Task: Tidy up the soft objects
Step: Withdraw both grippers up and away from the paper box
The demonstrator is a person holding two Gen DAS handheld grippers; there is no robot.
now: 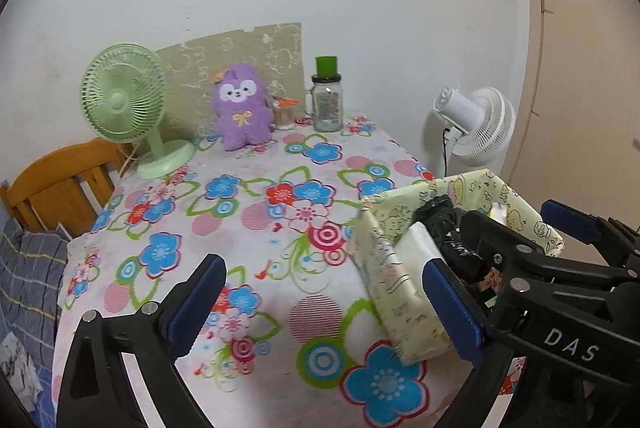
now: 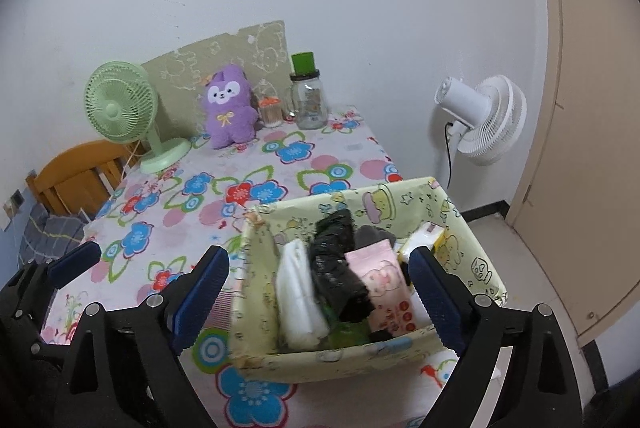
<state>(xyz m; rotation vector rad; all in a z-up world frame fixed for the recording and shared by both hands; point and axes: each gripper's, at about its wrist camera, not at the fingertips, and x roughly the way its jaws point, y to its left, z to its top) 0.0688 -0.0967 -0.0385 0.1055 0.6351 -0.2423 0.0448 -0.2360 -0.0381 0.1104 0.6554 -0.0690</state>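
A pale yellow cartoon-print box [image 2: 472,252] stands at the table's near right corner; it also shows in the left wrist view [image 1: 392,268]. It holds a white soft pack [image 2: 298,292], a black plastic bag [image 2: 340,268], a pink tissue pack [image 2: 390,292] and a white-yellow pack [image 2: 424,234]. My right gripper [image 2: 320,288] is open and empty, its fingers either side of the box above it. My left gripper [image 1: 324,304] is open and empty over the tablecloth, left of the box. A purple plush toy [image 1: 241,107] sits at the back of the table.
A green desk fan [image 1: 124,103], a glass jar with a green lid [image 1: 327,99] and a small toothpick jar [image 1: 285,111] stand along the back wall. A white fan [image 1: 480,127] hangs right of the table. A wooden chair [image 1: 60,183] and bedding are at the left.
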